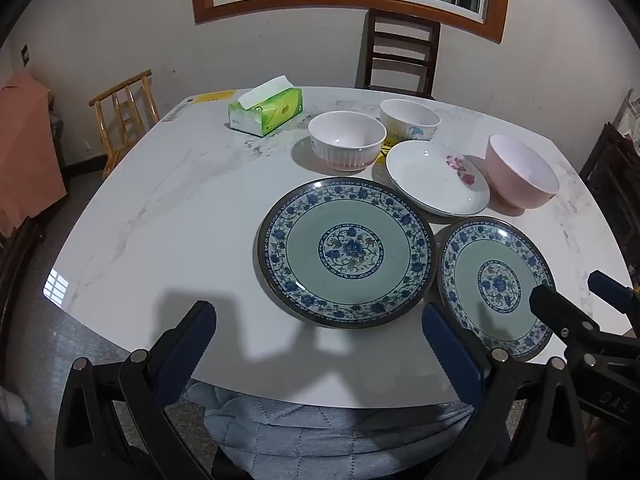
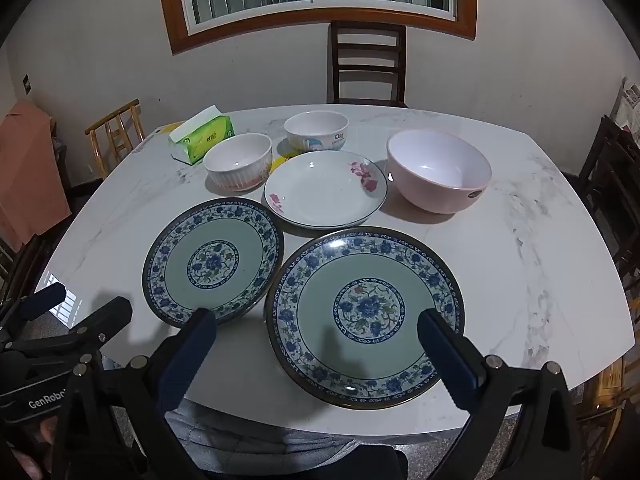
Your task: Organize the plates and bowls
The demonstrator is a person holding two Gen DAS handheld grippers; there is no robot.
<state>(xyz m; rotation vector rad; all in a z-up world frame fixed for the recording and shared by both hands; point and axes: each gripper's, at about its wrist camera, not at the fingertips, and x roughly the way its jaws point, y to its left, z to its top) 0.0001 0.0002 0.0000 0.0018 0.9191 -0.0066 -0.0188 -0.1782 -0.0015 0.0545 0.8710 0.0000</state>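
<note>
While both claws, left [image 1: 320, 344] and right [image 2: 318, 344], gape empty, the right one's fingers overlap the near plate [image 2: 364, 316]; bowls [image 2: 438, 170] stand beyond it.

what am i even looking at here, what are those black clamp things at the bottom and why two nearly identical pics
No robot: a person holds one two-finger gripper in each hand, each with a camera looking along its fingers. One picture is from the left gripper, the other from the right gripper. Both are open and hold nothing. On the marble table lie two blue-patterned plates, a white flowered plate, a pink bowl, a ribbed bowl, a cartoon-printed bowl and a tissue pack.
</note>
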